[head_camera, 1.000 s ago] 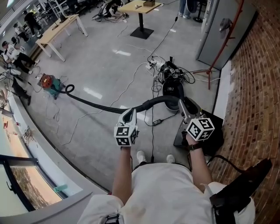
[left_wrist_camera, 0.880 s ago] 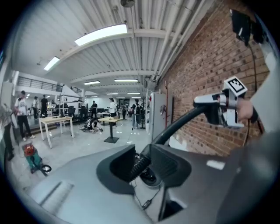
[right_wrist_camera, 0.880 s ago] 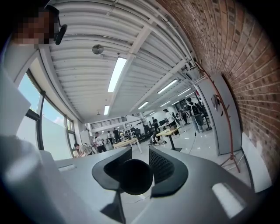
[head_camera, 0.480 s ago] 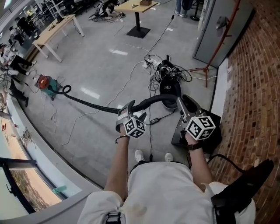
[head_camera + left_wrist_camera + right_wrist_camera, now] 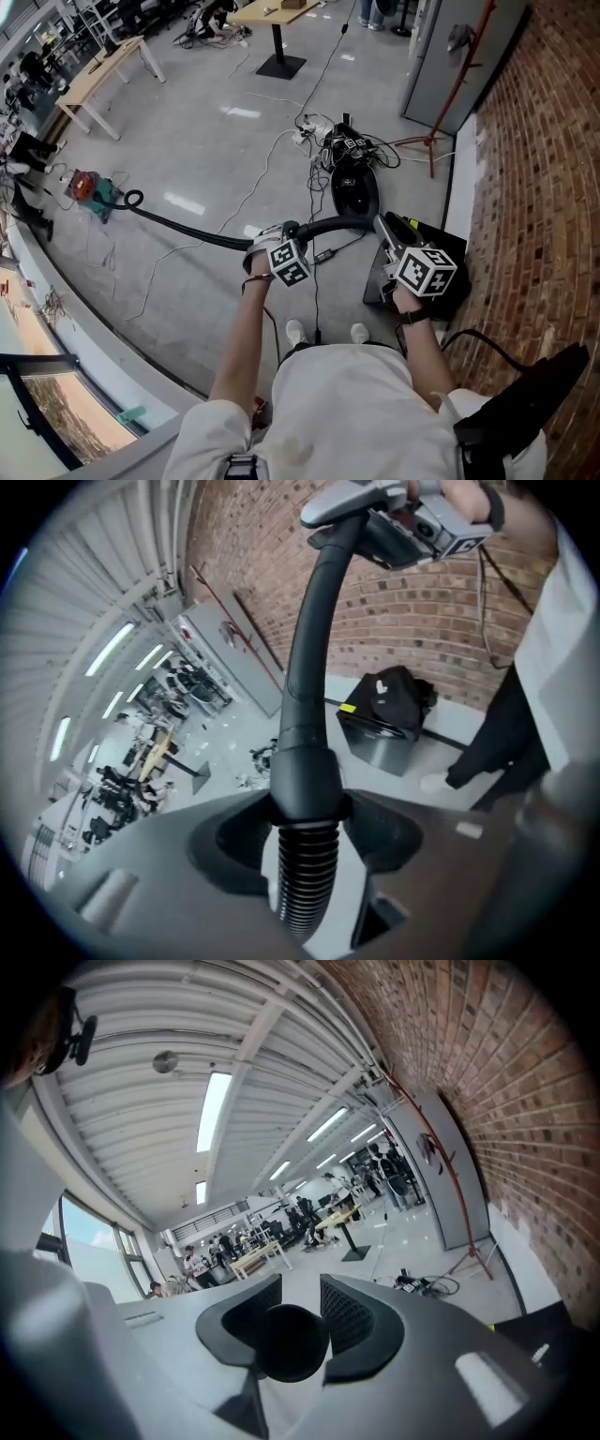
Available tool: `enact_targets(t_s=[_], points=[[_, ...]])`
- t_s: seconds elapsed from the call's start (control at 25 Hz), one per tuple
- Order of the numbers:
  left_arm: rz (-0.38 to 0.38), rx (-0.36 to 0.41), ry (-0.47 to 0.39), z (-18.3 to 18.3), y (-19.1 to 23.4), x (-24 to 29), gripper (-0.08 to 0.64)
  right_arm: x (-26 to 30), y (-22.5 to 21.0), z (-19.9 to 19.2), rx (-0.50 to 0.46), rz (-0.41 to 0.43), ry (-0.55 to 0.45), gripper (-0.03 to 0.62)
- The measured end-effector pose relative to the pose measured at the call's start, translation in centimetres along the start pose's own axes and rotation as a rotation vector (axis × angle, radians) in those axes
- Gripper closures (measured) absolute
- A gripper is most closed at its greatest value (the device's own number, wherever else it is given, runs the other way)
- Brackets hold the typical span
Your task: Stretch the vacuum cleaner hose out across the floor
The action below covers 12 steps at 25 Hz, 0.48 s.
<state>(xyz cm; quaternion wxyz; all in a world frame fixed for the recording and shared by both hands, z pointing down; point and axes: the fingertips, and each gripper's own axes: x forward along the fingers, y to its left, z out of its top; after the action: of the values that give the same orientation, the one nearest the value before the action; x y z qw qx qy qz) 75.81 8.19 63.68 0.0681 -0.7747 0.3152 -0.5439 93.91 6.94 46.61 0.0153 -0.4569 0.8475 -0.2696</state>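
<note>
The left claw has just been closing, and its two jaws now press on the hose, exactly at the smooth collar where the ribbed part meets the hard bent tube. The right claw is clamped on the round dark end of that tube. From the left claw the tube arches across to the right claw, which is near. On the other side the ribbed hose goes down and far away to the left of the left claw, along the floor, in an almost straight line. Its far end makes a small loop just beside a red and green machine, well apart from both claws. So the long axis points from the claws toward that machine, and the left claw is nearer to the free length. I think that stretching it more means pulling away from the machine along this same line.
</note>
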Motion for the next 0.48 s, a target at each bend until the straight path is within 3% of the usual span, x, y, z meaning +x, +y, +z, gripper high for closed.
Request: enact_targets(t_s=[0.16,0.2,0.32,0.48], points=[[-0.292,0.066,0.042,-0.7,-3.7,-0.2,0.327,-0.4,-1.6,-2.5,0.022,0.031,0.099,0.467],[-0.351,0.085,0.060,-1.1,-4.5,-0.3,0.327,-0.5,-1.7,-3.1,0.003,0.046,0.122,0.430],[-0.517,0.164,0.129,-2.2,-6.5,-0.5,0.327,-1.3,-1.9,-5.2,-0.108,0.066,0.200,0.229],[-0.767,0.279,0.239,-3.4,-9.3,-1.5,0.327,-3.0,-0.7,-7.1,-0.316,0.146,0.271,0.208]])
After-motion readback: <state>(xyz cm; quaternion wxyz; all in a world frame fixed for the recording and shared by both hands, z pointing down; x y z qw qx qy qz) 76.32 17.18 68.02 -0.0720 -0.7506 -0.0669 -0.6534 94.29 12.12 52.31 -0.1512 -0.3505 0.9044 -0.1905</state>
